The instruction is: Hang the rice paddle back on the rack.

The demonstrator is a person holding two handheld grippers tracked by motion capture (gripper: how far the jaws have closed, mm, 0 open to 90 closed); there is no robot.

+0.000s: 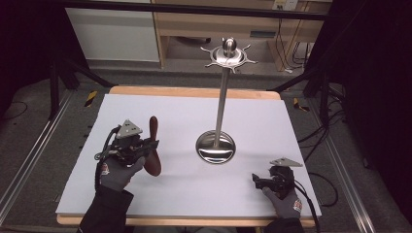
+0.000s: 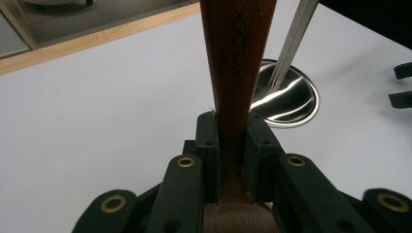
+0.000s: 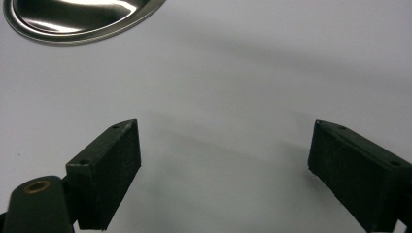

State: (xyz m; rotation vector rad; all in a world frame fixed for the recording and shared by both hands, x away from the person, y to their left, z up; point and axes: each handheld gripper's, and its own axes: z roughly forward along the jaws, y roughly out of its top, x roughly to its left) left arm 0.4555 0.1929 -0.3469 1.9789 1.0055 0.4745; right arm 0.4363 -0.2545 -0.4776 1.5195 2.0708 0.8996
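L gripper [image 1: 145,145] pinches wooden utensil [image 1: 153,145] low on its handle, held up over table's L half. R gripper [image 1: 260,180] jaws spread, empty, resting near front R edge. Risk: long handle levers in pads, slips or swings into steel stand [image 1: 221,104]. Open white tabletop [image 1: 160,194] between the grippers; stand's base near centre.

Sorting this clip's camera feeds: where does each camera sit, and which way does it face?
High view: above the person's side, facing forward and down on the white table; both gloved hands show.
Left gripper view: on the left hand-held gripper, looking along jaws shut on a wooden utensil.
Right gripper view: on the right hand-held gripper, open, facing the tabletop.
All three share the steel stand.
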